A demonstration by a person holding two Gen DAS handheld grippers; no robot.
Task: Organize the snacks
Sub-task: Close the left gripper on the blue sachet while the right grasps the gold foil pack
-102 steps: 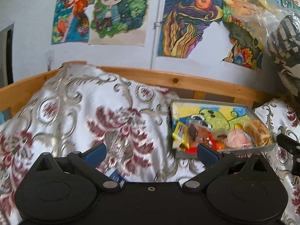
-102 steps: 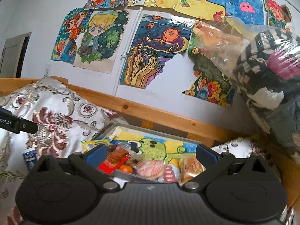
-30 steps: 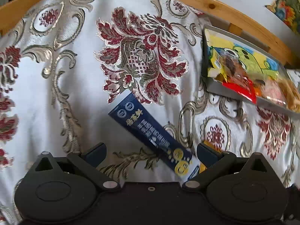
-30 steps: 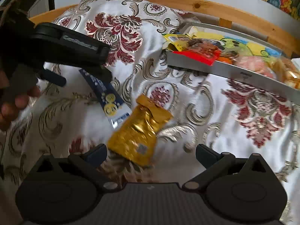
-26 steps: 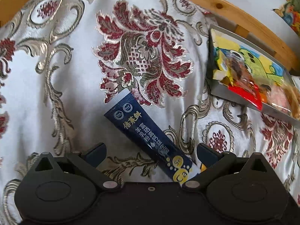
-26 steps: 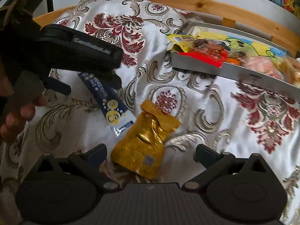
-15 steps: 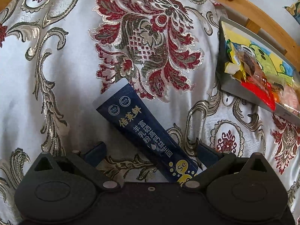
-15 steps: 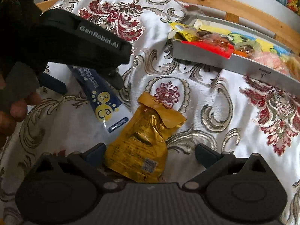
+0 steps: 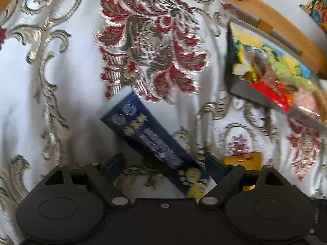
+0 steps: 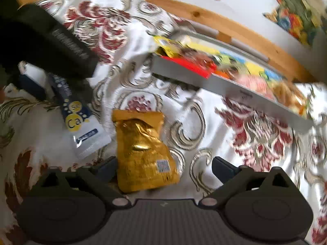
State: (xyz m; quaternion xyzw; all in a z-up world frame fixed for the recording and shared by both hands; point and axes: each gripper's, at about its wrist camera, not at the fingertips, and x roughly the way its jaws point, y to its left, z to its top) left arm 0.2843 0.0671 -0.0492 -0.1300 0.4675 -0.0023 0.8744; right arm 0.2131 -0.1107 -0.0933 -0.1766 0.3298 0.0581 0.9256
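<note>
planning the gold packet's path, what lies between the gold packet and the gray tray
Only bare floral cloth lies between the gold packet and the gray tray, as the right wrist view shows; the blue stick packet sits off to its left.

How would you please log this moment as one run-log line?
left gripper: open over dark blue snack stick | right gripper: open over gold foil pouch | grey snack tray: filled

Left tool hangs over the floral bedspread, jaws spread wide, the long blue packet lying slantwise between them. Just beside the right finger peeks a gold pouch. Up right, a grey tray of snacks sits against the wooden rail.
</note>
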